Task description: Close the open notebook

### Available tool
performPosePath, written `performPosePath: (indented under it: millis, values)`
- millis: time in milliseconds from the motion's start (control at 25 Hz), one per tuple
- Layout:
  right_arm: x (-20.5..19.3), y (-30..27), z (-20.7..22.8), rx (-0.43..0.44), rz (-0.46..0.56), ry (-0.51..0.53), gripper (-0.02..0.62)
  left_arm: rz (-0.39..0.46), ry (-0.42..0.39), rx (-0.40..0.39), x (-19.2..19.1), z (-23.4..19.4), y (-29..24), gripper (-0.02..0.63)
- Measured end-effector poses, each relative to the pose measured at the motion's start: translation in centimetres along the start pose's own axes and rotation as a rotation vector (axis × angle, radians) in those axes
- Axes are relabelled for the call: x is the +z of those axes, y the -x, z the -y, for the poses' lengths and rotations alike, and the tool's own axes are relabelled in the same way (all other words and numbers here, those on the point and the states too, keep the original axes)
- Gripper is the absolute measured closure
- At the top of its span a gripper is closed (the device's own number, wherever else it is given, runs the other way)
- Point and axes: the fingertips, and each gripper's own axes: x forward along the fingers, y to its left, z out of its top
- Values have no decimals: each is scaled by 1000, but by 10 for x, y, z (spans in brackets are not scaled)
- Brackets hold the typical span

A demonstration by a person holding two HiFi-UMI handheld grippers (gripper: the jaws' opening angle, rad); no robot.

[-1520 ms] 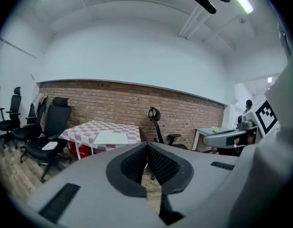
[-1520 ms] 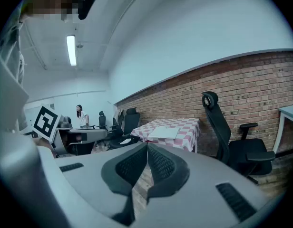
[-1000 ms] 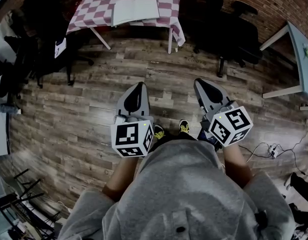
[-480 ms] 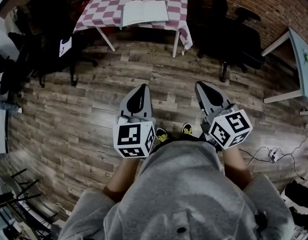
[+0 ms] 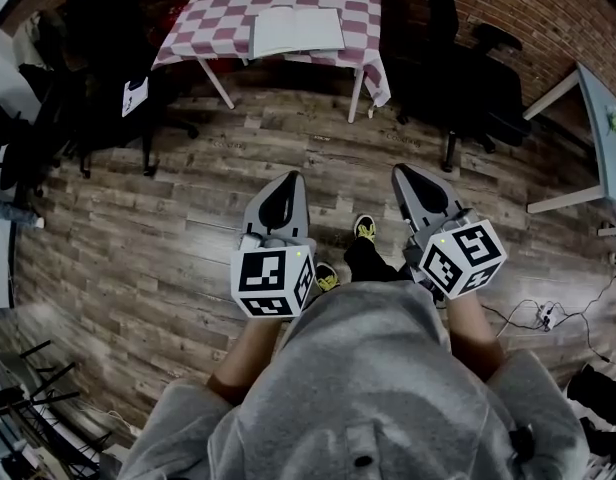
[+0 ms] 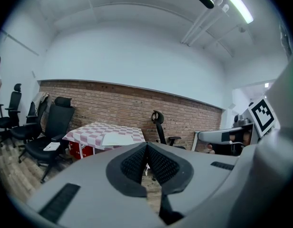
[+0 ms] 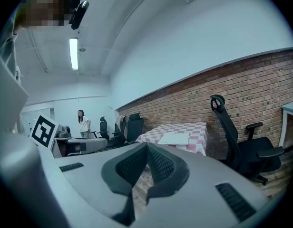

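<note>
Notebook (image 5: 297, 31) left open, well ahead

Head view: the notebook is seen on the checkered counter (image 5: 218, 8), well apart from the left tool (image 5: 286, 180) and right tool (image 5: 403, 173). Left gripper view: jaws are pressed together, nothing held. Right gripper view: jaws likewise closed, empty.

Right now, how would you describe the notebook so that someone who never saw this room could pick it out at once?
Against the brick wall stands a table under a pink-and-white checked cloth, with black office chairs on either side. On that cloth lies the notebook, open and flat. Its pale pages are the only plain patch among the checks.
</note>
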Motion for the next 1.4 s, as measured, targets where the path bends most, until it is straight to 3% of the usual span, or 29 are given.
performPosePath:
  millis: [640,1400]
  values:
    - [3,-43,8,21,21,10,569,6,-8,10,4,-28,-28,597]
    - [13,-115,94,-7,-5,-38,569,-54,-3,0,8,-53,-136,597]
